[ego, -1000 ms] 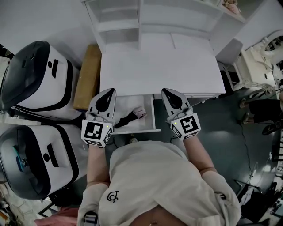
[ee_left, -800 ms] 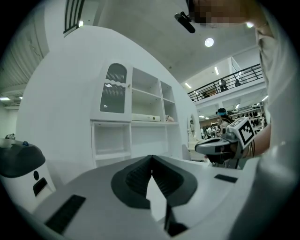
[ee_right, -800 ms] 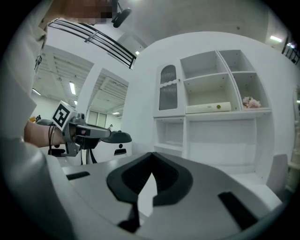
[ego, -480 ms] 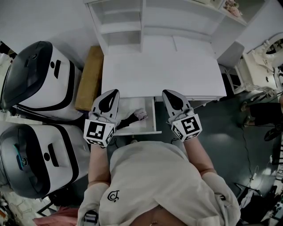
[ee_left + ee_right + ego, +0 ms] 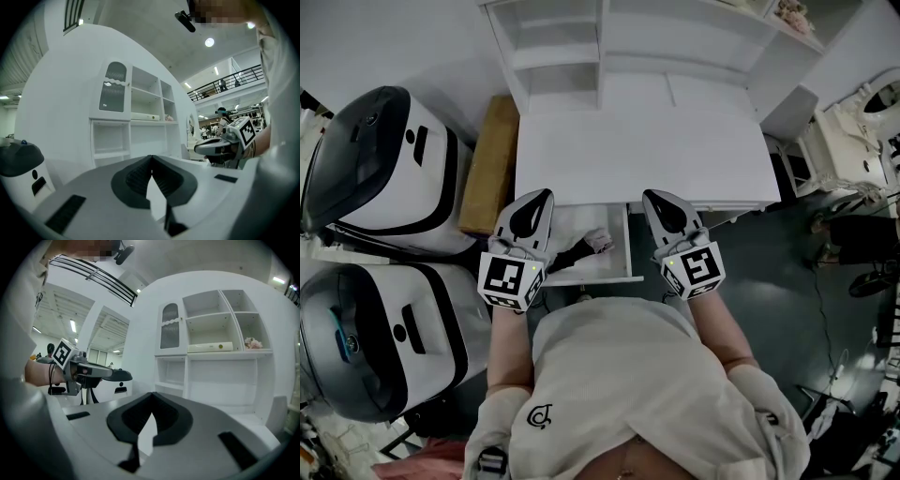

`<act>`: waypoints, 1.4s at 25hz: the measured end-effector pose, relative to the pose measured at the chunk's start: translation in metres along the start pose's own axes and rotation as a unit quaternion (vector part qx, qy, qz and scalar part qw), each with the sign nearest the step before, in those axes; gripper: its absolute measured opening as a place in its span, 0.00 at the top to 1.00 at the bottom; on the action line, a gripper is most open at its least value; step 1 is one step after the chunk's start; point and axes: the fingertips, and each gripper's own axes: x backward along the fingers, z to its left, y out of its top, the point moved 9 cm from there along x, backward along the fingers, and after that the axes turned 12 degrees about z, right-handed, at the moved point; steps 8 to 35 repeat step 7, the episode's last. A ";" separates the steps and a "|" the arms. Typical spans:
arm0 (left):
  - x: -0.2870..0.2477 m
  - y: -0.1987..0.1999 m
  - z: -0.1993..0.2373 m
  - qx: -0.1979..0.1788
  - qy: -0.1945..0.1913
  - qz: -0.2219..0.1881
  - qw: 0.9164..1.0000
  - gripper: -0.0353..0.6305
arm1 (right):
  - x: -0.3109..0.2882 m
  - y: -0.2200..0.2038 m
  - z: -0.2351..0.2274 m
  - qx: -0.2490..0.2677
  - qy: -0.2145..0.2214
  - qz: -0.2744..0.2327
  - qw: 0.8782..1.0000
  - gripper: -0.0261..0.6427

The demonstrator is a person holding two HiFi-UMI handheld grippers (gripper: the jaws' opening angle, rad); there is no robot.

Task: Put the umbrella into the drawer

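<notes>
So, basically done I'd say: the one umbrella [image 5: 581, 249] lies inside the one drawer [image 5: 617, 270], which stands pulled out from the worktop [image 5: 647, 159]. Two grippers, both closed on nothing: left gripper [image 5: 541, 195] just left of the drawer, right gripper [image 5: 652, 195] just right. Shutting the drawer is maybe all that's left.

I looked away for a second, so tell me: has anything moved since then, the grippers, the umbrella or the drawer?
Nothing visibly changed. The left gripper and the right gripper are shut and empty as before, one at each side of the open drawer. The umbrella lies inside it in the same spot. Only the head view's framing shifted a little.
</notes>
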 end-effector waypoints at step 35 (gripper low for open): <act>0.001 0.000 0.001 -0.003 -0.009 -0.003 1.000 0.93 | -0.003 0.000 0.005 0.002 0.003 0.002 1.000 0.95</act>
